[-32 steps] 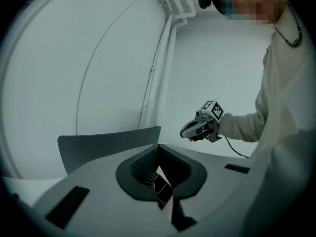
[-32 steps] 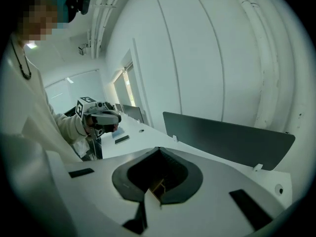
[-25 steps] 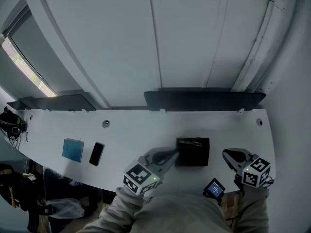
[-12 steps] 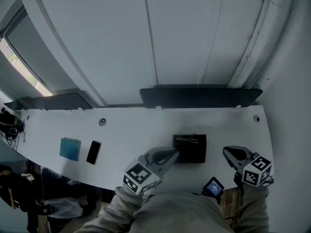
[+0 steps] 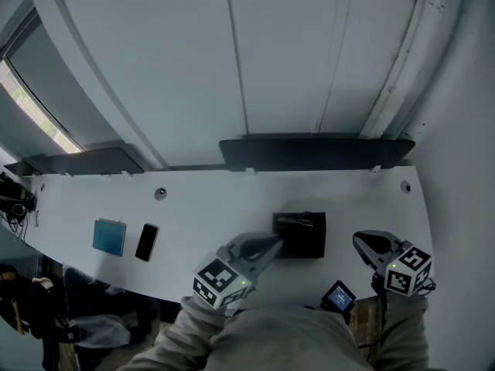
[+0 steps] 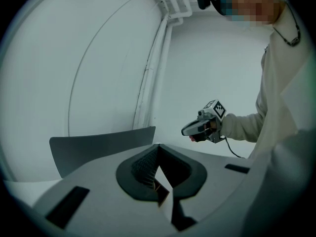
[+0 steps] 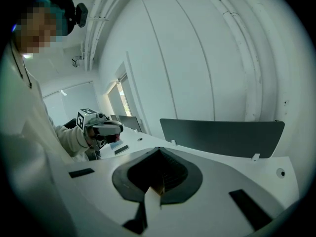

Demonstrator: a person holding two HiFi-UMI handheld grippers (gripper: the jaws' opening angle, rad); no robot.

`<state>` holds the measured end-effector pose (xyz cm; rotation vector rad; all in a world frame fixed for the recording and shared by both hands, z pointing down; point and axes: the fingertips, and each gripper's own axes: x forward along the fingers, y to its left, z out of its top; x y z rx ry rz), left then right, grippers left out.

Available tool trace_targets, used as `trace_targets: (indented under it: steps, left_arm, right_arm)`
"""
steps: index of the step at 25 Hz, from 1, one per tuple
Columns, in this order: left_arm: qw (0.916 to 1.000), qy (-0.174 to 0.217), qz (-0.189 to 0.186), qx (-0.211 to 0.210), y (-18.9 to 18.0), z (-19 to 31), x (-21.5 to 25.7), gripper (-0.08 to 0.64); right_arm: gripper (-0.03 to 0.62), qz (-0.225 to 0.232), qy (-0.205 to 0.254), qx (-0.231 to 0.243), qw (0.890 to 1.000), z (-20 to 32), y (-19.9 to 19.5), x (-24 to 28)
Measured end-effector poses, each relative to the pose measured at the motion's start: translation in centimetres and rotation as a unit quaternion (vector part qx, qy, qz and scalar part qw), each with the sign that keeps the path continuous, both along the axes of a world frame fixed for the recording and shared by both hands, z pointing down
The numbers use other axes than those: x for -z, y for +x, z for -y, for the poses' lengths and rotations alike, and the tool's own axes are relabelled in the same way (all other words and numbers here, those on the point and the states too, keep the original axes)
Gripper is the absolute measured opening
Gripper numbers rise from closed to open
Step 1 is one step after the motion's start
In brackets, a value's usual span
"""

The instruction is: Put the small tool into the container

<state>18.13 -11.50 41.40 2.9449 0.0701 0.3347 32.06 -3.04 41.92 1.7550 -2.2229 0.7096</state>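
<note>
Head view: almost nothing has moved in the last second, only the camera drifted a little. On the left, the teal card (image 5: pixel 108 236) and phone (image 5: pixel 146 242) lie untouched on the desk (image 5: pixel 216 211). Next, the left gripper (image 5: pixel 272 243) is still parked with its tip at the left edge of the black container (image 5: pixel 300 236). Its own view shows the jaws pressed together with nothing pinched. Further right, the right gripper (image 5: pixel 362 243) hangs apart from the container, jaws also together and empty. As for the small tool, I can't pick it out on the desk. A pale streak at the container's far end may be it. My read: the drop is either done or stalled, since neither hand carries anything.
</note>
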Motion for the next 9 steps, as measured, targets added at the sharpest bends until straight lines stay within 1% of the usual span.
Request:
trace_targets:
  steps: [9]
  left_arm:
    - [1.0, -0.003, 0.001, 0.004, -0.16, 0.05, -0.29, 0.002]
  right_arm:
    - [0.02, 0.002, -0.007, 0.001, 1.0, -0.19, -0.16, -0.46]
